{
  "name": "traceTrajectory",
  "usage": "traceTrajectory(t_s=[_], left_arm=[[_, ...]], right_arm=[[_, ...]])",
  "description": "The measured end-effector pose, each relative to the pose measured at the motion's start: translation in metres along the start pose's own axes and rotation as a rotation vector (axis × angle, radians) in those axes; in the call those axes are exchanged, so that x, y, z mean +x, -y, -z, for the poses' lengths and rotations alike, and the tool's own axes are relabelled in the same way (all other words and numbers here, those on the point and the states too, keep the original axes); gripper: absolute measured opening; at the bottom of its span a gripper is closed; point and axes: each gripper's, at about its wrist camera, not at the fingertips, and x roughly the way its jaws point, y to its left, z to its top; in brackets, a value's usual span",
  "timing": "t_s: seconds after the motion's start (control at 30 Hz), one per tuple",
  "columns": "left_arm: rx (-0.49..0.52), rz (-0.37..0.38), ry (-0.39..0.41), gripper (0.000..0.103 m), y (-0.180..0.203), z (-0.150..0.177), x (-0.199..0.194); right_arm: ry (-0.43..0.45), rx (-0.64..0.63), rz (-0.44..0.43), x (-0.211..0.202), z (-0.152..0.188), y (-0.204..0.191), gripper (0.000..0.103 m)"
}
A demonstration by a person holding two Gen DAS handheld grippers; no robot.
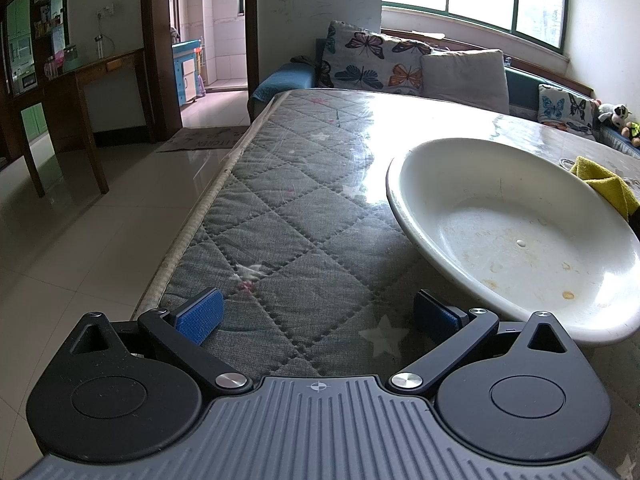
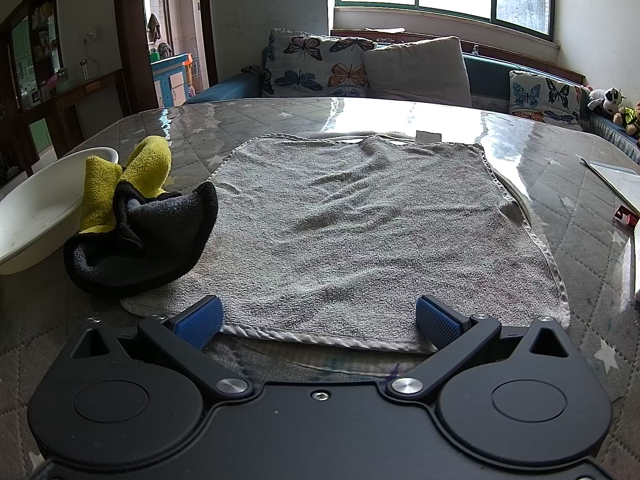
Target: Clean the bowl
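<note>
- Left wrist view: the left gripper [image 1: 318, 314] hovers low over the bench [image 1: 280, 208], its jaws spread wide with nothing between them. The white bowl [image 1: 516, 236] sits on the bench just ahead and to the right, its near rim close beside the right finger; brownish stains fleck its inside. A yellow cloth [image 1: 604, 180] shows behind its far rim.
- Right wrist view: the right gripper [image 2: 318, 318] has its jaws wide apart and empty, over the near edge of a flat grey towel [image 2: 352, 232]. The yellow-and-black cloth [image 2: 136, 224] lies bunched at the towel's left corner, with the bowl [image 2: 36, 216] just left of it.
</note>
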Motion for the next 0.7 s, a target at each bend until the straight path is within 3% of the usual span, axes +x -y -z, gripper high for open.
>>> traceTrajectory(t_s=[0.7], left_arm=[[-0.023,-0.052,0.003,0.102,0.008,0.007,-0.006]], right_arm=[[0.009,0.024,0.027,-0.010,0.003,-0.004,0.103]])
